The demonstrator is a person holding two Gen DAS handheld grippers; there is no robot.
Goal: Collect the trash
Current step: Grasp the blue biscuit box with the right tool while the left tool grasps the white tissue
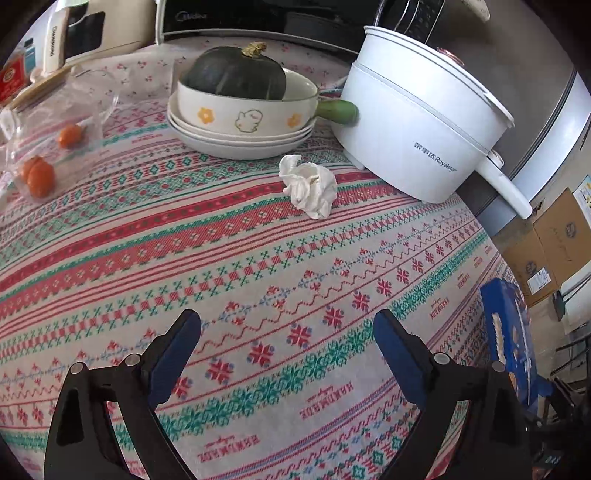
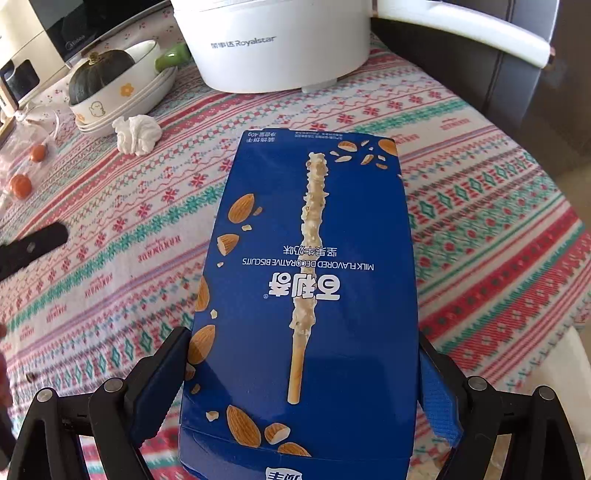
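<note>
A crumpled white tissue (image 1: 308, 186) (image 2: 136, 134) lies on the patterned tablecloth (image 1: 221, 258), just in front of the stacked plates and the white pot. My left gripper (image 1: 287, 321) hovers over bare cloth well short of the tissue, jaws wide and nothing between them; one of its black fingers (image 2: 37, 243) shows at the left edge of the right wrist view. My right gripper (image 2: 301, 334) is shut on a blue biscuit box (image 2: 306, 277) across its width, held above the cloth. The box (image 1: 511, 332) also shows at the right edge of the left wrist view.
A white electric pot (image 1: 417, 122) (image 2: 273, 44) stands at the back right. A bowl with a dark green squash (image 1: 236, 74) sits on stacked plates (image 1: 240, 144). Oranges in a clear bag (image 1: 40, 177) lie at left. A microwave (image 1: 221, 18) is behind; cardboard boxes (image 1: 554, 251) stand beyond the table's right edge.
</note>
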